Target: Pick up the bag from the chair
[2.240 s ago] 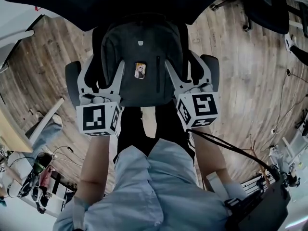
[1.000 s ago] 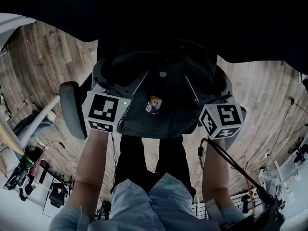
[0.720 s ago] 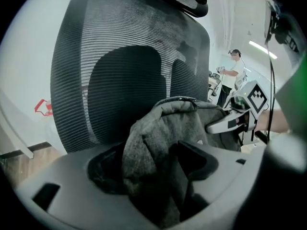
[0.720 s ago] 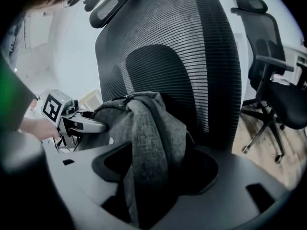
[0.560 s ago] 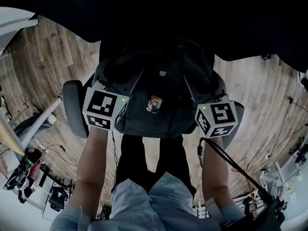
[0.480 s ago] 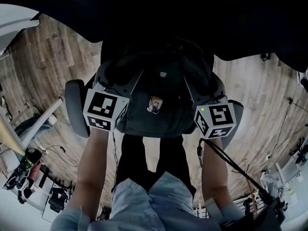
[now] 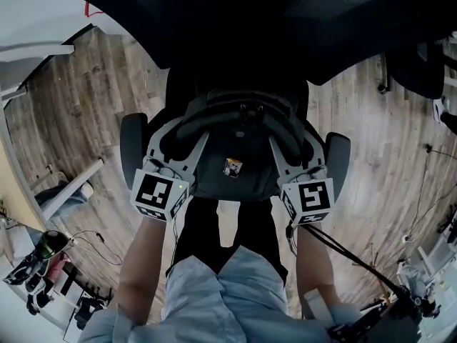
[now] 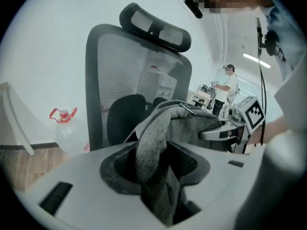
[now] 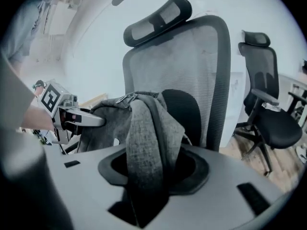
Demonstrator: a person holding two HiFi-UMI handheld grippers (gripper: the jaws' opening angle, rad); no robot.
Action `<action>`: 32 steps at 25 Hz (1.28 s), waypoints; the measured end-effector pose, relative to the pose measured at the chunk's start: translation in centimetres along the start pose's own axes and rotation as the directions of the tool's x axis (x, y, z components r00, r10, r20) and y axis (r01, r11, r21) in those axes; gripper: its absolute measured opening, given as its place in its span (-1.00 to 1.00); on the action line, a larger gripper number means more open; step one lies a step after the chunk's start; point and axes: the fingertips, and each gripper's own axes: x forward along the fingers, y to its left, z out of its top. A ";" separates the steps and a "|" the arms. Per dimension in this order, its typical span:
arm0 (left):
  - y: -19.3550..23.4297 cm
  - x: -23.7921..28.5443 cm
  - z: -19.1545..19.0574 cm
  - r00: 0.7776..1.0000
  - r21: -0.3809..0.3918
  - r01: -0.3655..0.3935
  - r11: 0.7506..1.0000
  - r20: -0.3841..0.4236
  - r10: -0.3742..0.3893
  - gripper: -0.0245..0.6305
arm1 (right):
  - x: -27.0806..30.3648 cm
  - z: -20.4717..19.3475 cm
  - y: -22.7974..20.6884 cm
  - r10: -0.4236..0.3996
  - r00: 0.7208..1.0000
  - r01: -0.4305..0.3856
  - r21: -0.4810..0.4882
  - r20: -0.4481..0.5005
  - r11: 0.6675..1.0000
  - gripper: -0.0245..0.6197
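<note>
A spare office chair [image 9: 283, 126] stands on the wooden floor [image 7: 78, 113], and a red-capped clear bottle [image 8: 66, 128] sits by the wall.

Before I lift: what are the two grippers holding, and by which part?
The grey backpack: left gripper shut on one shoulder strap, right gripper on the other.

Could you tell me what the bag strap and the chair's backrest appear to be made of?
Bag strap: a grey woven fabric, matte, likely padded; a heathered, coarse weave shows where it passes between the jaws.
Chair backrest: see-through mesh stretched in a smooth dark frame, probably plastic; fine horizontal lines show.
</note>
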 end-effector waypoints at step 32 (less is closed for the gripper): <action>-5.8 -20.4 25.9 0.920 0.286 -0.019 0.958 0.381 -0.096 -0.52 | -20.6 25.7 9.9 -0.117 0.907 0.204 -0.178 0.405 0.963 -0.63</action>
